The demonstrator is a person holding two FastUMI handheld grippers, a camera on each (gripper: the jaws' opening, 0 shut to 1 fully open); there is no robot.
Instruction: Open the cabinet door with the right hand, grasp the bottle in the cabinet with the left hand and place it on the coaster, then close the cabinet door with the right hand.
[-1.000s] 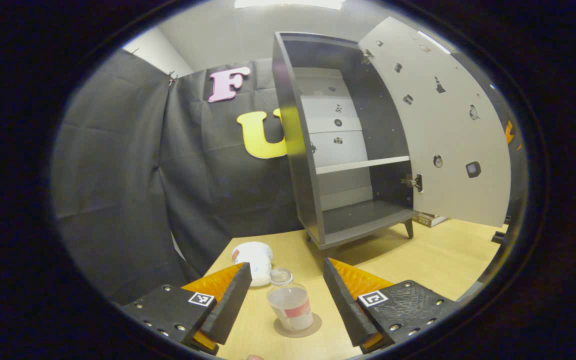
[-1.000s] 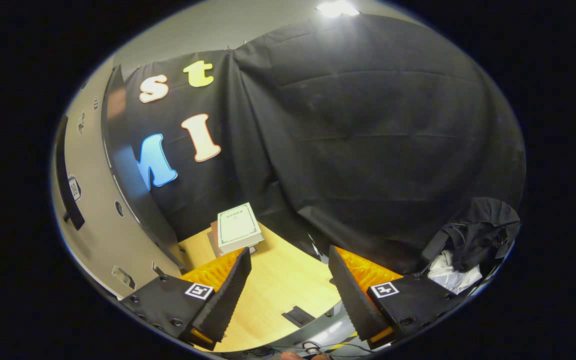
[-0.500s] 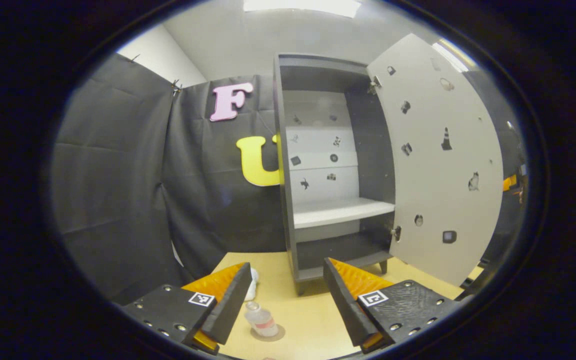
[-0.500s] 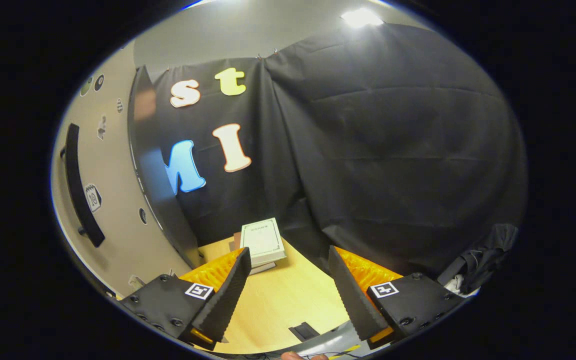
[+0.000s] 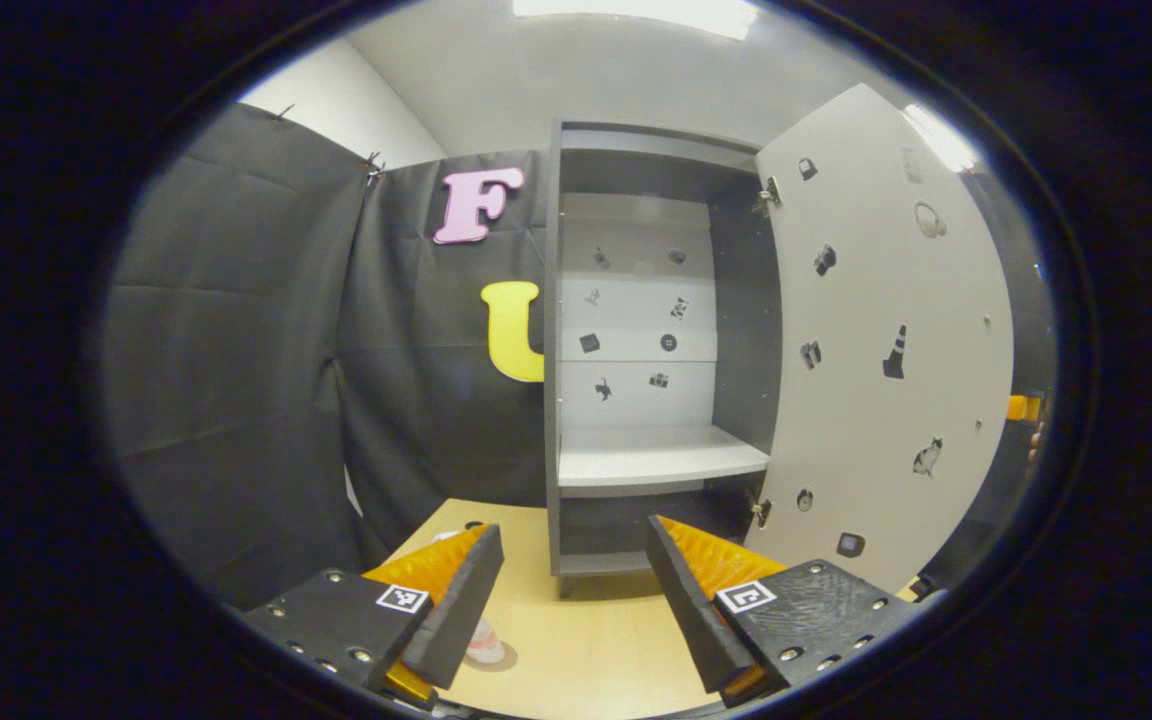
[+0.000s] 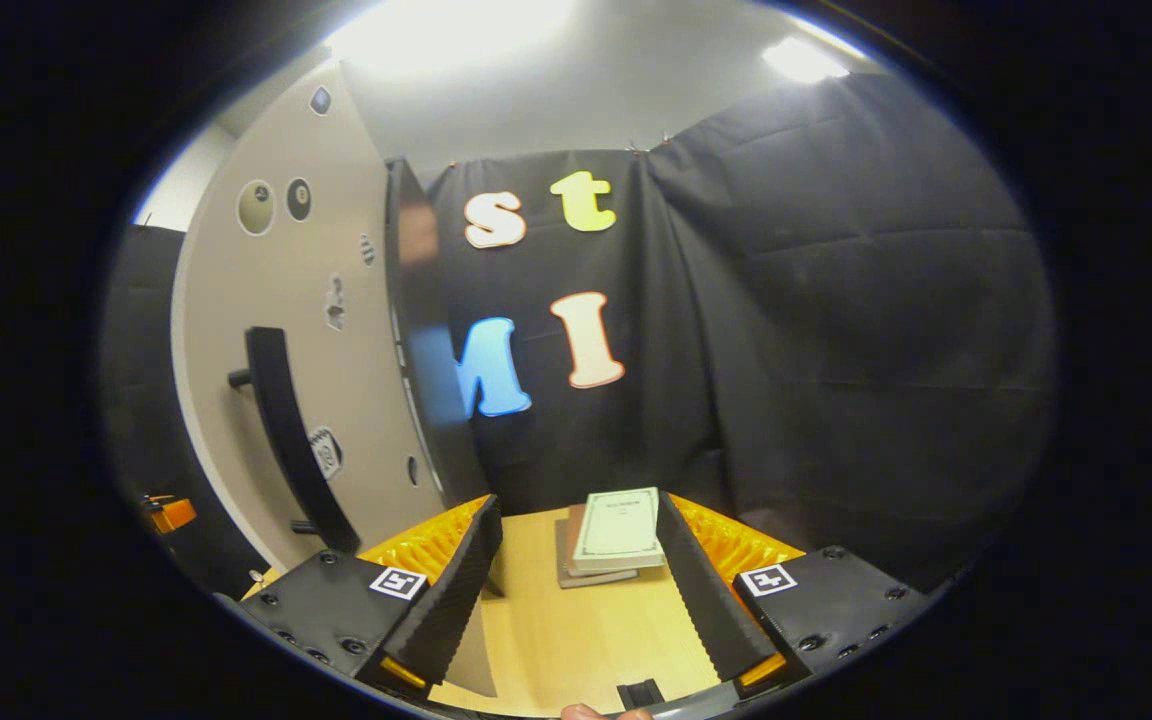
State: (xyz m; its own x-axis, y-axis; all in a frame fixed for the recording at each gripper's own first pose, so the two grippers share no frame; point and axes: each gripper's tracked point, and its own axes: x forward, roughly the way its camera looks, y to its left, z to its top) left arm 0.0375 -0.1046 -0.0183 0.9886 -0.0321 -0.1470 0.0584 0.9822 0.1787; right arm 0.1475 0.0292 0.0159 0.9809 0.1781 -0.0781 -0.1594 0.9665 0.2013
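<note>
— Where is the bottle?

— The small clear plastic bottle with a red label [image 5: 485, 640] stands on the round brown coaster [image 5: 498, 657] on the pale wooden worktop [image 5: 586, 640], low in my left gripper view. My left finger hides most of it. It sits near the worktop's near-left side, well apart from the cabinet.

— And your jaws?

— My left gripper [image 5: 574, 585] hangs above the worktop with its jaws wide and nothing between them. My right gripper [image 6: 579, 580] has its jaws wide too, with bare worktop between them.

— How does the cabinet stand?

— The tall dark grey cabinet [image 5: 551, 340] is at the far side, with its pale shelf [image 5: 656, 455] bare. Its light grey door with small stickers [image 5: 886, 360] is swung out to the right, its free edge toward me. In my right gripper view the door's outer face and its long black bar handle [image 6: 286, 440] lie to my left, apart from my fingers.

— Anything near the door's path?

— A stack of books with a white cover on top [image 6: 619, 530] lies at the far edge of the worktop, right of the door.
</note>
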